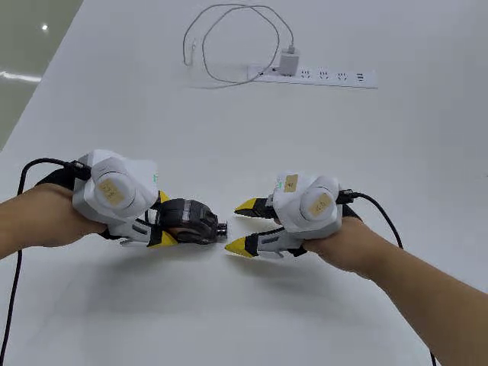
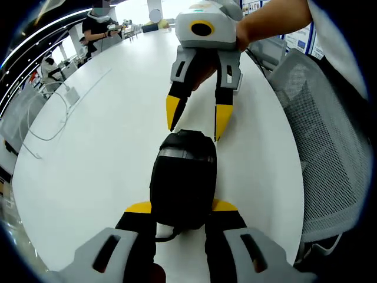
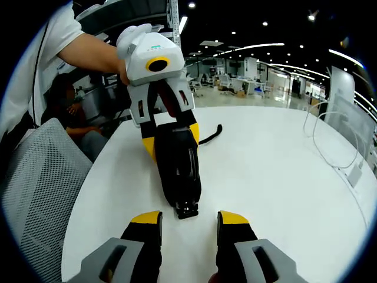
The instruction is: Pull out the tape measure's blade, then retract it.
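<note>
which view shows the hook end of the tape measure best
The right gripper view: the hook faces the camera, just ahead of the open right gripper. The head view shows it small and side-on. In the left gripper view the tape measure, clamped in the left gripper, hides it.

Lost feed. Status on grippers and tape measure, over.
Left gripper shut on tape measure. Right gripper open, short of blade hook. Blade not yet out. Nothing between.

Left claw (image 2: 181, 206) clamps the black tape measure (image 2: 182, 177) on the white table (image 2: 100, 147). The right claw (image 2: 197, 119) faces it, jaws parted, yellow tips just beside the case's far end.
</note>
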